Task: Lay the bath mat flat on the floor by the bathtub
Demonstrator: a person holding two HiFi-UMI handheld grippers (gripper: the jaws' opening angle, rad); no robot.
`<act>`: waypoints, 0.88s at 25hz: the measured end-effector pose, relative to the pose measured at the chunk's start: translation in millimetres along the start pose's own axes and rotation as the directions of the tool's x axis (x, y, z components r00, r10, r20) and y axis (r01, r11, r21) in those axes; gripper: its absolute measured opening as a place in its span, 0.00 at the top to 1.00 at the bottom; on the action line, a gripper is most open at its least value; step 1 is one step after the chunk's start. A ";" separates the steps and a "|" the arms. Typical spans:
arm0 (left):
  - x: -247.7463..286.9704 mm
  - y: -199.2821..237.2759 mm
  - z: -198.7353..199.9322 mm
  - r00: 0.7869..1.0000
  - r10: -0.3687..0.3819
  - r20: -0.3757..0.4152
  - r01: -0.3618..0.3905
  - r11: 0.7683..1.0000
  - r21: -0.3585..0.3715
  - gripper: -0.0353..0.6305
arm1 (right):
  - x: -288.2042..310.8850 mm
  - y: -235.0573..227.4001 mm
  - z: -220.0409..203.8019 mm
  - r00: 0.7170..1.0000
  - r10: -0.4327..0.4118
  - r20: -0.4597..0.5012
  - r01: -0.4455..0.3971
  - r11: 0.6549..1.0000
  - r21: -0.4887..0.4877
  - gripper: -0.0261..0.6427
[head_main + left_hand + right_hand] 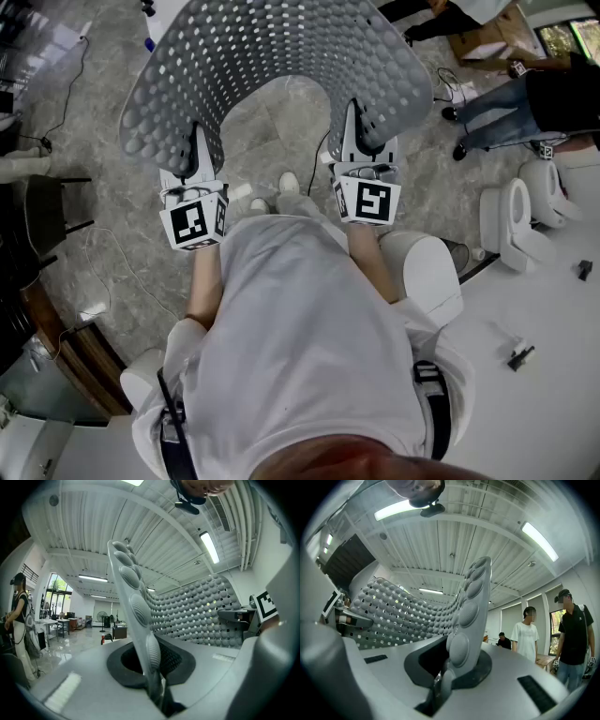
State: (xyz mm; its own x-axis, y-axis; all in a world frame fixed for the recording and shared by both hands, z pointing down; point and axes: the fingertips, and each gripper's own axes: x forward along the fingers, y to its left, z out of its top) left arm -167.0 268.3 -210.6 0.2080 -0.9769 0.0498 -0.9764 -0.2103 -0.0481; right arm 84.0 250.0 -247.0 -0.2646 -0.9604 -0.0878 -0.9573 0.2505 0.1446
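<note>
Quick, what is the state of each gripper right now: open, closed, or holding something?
Left gripper: closed, holding one end of the grey bath mat.
Right gripper: closed, holding the other end of the bath mat.

Count on inspection.

- One mat (281, 56).
- Two grippers: left gripper (196, 150) and right gripper (361, 131).
- Two marker cubes, one per gripper: left cube (195, 222) and right cube (368, 202).
- Two shoe tips (258, 203), centre of the head view.
- Three bystanders, lower right of the right gripper view: white shirt (526, 634), black shirt (574, 634), far figure (504, 641).
- One person (18, 606), left edge of the left gripper view.
- Two pairs of legs, upper right of the head view: jeans (497, 103) and dark trousers (441, 21).
- One fan (101, 618), left of centre in the left gripper view.
</note>
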 end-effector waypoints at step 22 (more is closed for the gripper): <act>-36.2 54.0 -32.1 0.997 -0.019 -0.077 0.017 1.000 -0.019 0.92 | -16.3 29.8 -24.3 0.995 0.040 -0.095 -0.043 0.998 -0.037 0.94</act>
State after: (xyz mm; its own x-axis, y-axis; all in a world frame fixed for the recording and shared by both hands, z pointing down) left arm -229.1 293.5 -183.0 0.2213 -0.9669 0.1270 -0.9736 -0.2266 -0.0284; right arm 62.7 270.2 -217.3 -0.2900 -0.9569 0.0124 -0.9398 0.2873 0.1851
